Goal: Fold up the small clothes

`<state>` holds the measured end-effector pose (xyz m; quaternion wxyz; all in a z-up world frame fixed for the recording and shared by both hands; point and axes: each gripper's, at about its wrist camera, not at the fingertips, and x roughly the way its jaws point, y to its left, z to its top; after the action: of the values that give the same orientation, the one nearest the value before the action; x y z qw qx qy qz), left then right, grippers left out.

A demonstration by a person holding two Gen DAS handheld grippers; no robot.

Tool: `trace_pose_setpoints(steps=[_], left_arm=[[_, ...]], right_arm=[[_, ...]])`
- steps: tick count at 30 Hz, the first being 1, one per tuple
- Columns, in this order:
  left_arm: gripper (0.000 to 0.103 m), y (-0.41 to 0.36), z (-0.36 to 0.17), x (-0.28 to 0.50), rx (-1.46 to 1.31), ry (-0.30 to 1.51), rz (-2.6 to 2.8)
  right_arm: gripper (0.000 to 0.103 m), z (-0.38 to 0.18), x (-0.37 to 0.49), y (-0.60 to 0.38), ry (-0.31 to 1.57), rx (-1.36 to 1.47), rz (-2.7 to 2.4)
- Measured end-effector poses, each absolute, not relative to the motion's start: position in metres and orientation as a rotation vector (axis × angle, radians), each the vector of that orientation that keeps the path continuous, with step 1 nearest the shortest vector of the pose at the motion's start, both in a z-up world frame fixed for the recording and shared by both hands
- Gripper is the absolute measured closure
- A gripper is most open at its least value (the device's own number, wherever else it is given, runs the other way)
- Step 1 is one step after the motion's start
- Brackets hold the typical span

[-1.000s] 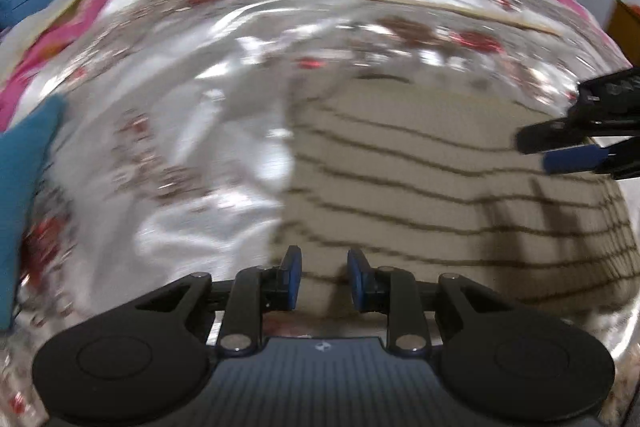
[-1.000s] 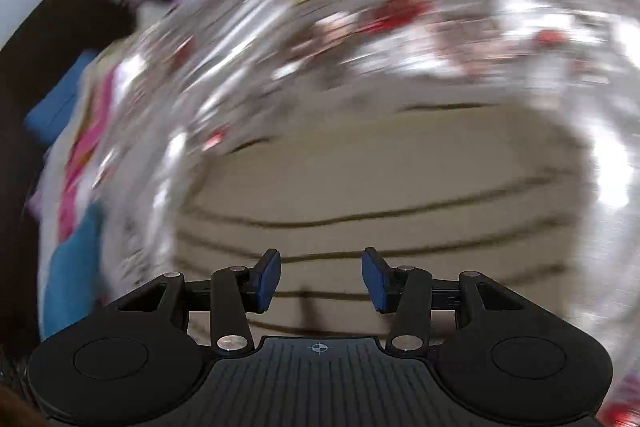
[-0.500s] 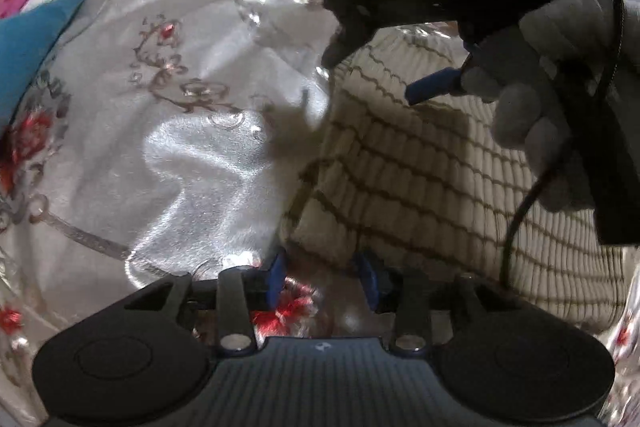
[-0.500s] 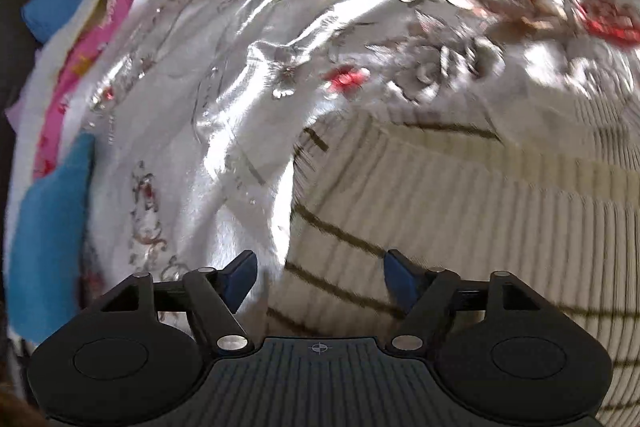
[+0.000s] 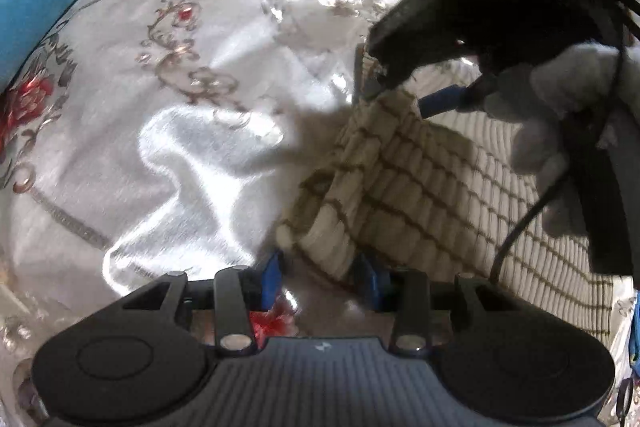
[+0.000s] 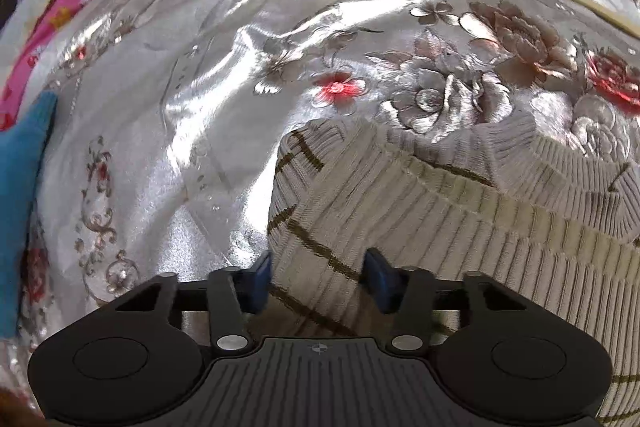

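Left wrist view: a cream ribbed knit garment [image 5: 460,195] with thin brown stripes is seen lying on a shiny silver embroidered cloth [image 5: 192,131], and its left edge is lifted and rolled over. The left gripper [image 5: 322,277] is held low at the near corner of that edge, with its blue pads spread apart and the knit corner lying between them; no pinch on the fabric can be made out. The right gripper [image 5: 404,91] is seen farther along the same edge, gripped by a grey-gloved hand [image 5: 560,115], and the raised fold is met by its fingers, though whether the fabric is clamped cannot be told from this angle. A blue cloth [image 5: 36,11] is seen at the upper left.

Right wrist view: the right gripper [image 6: 318,279] is shown with its blue pads set wide apart, and the folded striped edge of the garment [image 6: 440,227] lies between them without being pressed. Red and silver flowers are seen on the cloth [image 6: 280,27] beyond, and pink fabric [image 6: 60,15] lies at its left margin.
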<state>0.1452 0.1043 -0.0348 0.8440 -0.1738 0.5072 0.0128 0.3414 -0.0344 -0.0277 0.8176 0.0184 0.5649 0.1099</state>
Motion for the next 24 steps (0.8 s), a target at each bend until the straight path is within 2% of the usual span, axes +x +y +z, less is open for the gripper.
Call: trace_pose_setpoints(steps=[1,2,3,12,16,20,22,24], left_arm=[[0.073,0.102,-0.031,0.146,-0.362,1.056,0.016],[0.08,0.101,-0.027,0.147,-0.356,1.048,0.003],[0.08,0.097,-0.021,0.147,-0.343,1.037,-0.012],[0.081,0.012,0.049,0.132,-0.153,0.848,-0.351],[0.081,-0.05,0.05,0.125,-0.087,0.86,-0.558],[0.081,-0.111,0.02,0.122,0.001,0.946,-0.691],[0.081,-0.13,0.006,0.123,0.039,0.987,-0.712],[0.081,-0.142,-0.002,0.121,0.085,0.998,-0.715]], right_arm=[[0.068,-0.026,0.341,-0.039,1.204,0.062,0.241],[0.077,-0.024,0.341,-0.045,1.202,0.096,0.249],[0.085,-0.02,0.339,-0.053,1.2,0.143,0.262],[0.087,0.029,0.301,-0.154,1.073,0.419,0.287],[0.087,0.04,0.274,-0.227,1.01,0.523,0.204],[0.082,0.014,0.253,-0.299,1.043,0.604,0.085],[0.074,-0.003,0.244,-0.326,1.078,0.642,0.026],[0.054,-0.013,0.234,-0.344,1.069,0.706,0.009]])
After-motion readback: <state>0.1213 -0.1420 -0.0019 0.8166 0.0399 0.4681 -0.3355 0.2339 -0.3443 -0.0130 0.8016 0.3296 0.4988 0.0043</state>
